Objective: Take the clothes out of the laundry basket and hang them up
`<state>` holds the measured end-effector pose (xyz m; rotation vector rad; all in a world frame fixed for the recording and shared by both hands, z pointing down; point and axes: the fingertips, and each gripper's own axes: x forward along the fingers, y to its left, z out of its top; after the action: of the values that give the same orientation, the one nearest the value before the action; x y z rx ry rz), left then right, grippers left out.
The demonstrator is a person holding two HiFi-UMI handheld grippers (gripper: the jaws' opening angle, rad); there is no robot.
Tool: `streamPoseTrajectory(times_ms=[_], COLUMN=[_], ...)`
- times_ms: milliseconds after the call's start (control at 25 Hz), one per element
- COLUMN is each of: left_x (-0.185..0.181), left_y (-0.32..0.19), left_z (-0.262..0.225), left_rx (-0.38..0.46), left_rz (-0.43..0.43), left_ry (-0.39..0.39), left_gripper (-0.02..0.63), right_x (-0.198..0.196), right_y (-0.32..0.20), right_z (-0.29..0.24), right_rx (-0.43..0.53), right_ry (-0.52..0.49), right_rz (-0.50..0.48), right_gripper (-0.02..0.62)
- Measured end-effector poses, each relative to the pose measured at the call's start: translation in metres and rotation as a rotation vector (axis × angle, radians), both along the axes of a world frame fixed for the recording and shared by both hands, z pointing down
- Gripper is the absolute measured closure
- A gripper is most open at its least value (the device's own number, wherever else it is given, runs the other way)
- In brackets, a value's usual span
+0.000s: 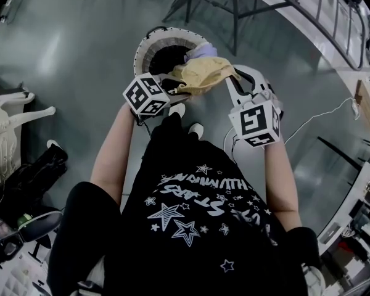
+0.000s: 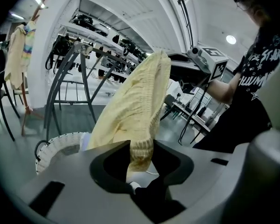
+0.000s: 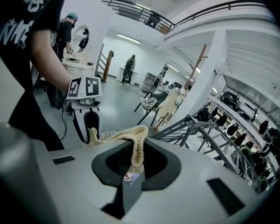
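Yellow sweater (image 1: 200, 76), both hand-held grippers (image 1: 174, 90) (image 1: 232, 82) clamping, arms outstretched

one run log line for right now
left claw: shut on yellow knit garment | right claw: shut on same garment | garment: held between claws above laundry basket | basket: lilac cloth inside
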<state>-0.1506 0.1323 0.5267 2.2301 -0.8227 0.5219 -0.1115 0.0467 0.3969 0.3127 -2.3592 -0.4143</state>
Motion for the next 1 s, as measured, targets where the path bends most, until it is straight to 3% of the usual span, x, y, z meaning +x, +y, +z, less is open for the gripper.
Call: streamPoseTrajectory(times_ms=[160, 440, 760, 1000], left_x=[-0.014, -0.072, -0.097, -0.095], left_y=[-0.006, -0.048, -0.116, -0.157], left_z=[-0.011, -0.093, -0.229, -0.338], left_rx=[0.051, 0.28, 0.58, 0.79], left_rz=[-0.038, -0.215, -0.203, -0.192], left_ry=[-0.041, -0.128, -0.252, -0.21], left_gripper=[0.521, 0.561, 0.563, 0.564], right_x=[0.008, 0.019, 0.026, 0.035], right_y=[-0.007, -0.025, -0.054, -0.074], right_z=[-0.001, -0.034, -0.119, -0.216], right_rx=[0.011, 0.063, 0.206, 0.308], right_ry=[0.008, -0.03, -0.127, -0.26], right_rz=[0.033, 0.099, 0.158, 0.212], right_gripper=[0.552, 0.552, 0.552, 0.551])
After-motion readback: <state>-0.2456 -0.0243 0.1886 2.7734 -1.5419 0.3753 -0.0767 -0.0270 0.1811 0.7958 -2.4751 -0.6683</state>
